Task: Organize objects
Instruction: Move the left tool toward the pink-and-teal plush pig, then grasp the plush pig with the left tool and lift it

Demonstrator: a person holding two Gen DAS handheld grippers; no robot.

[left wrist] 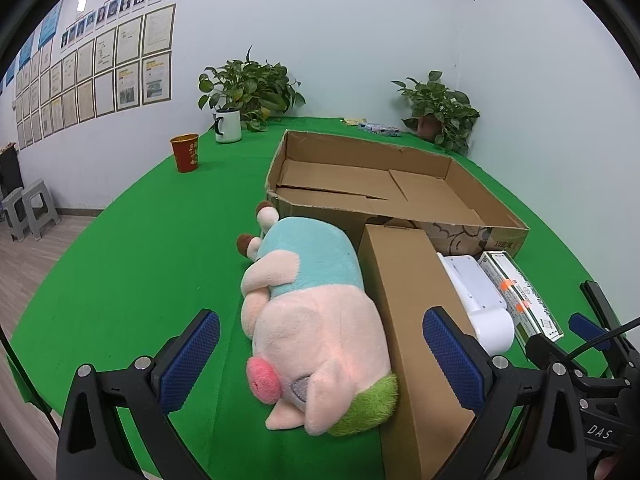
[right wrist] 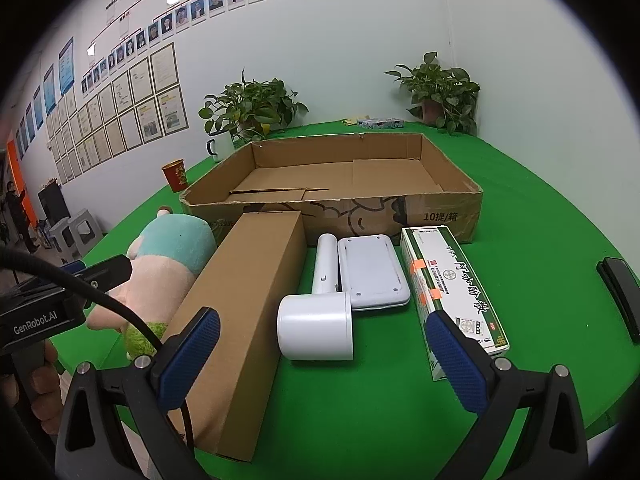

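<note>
Here, the left gripper (left wrist: pixel 320 364), jaws wide and empty, straddles a soft pink-and-blue plush pig (left wrist: pixel 308 316) lying beside a long brown cardboard box (left wrist: pixel 416 320); light and squashy, best pinched mid-body. The right gripper (right wrist: pixel 324 360) gapes empty.

The plush pig (left wrist: pixel 316 328) is pale pink with a turquoise back, green tuft and brighter pink snout. Beside it lies a plain brown carton (right wrist: pixel 244 312). Beyond that carton, the handheld device (right wrist: pixel 320 320) is white, all on a green cloth (left wrist: pixel 140 260).

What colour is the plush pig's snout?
Bright pink snout on the plush pig, clearest in the left wrist view.
</note>
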